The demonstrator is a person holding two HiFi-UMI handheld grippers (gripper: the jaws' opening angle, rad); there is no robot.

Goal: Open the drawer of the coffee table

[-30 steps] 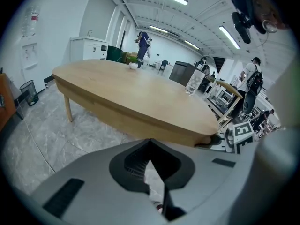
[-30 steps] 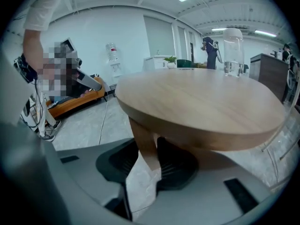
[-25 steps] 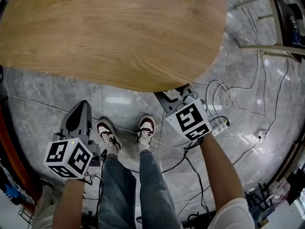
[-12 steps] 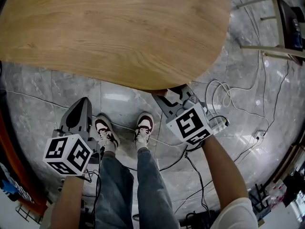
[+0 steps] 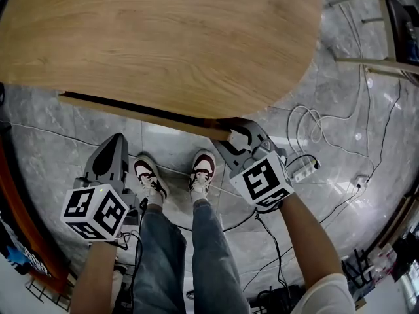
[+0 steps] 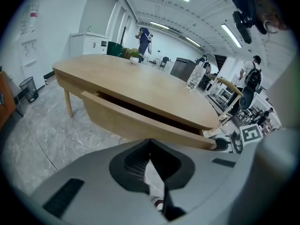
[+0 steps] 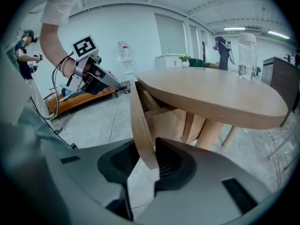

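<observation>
Under the table edge: drawer front (image 5: pixel 131 108) juts past the tabletop (image 5: pixel 163 38), blocking the way in.
Before the drawer: bare floor (image 5: pixel 59 129) open, as far as the shoes (image 5: pixel 149 182).
Right side: cables (image 5: pixel 308 126) and power strip (image 5: pixel 302 171) clutter the floor.

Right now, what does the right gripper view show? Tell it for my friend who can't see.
The right gripper is shut on the end of the wooden drawer front, which stands partly out from under the oval coffee table. A glass stands on the table, and the left gripper shows at the left.
</observation>
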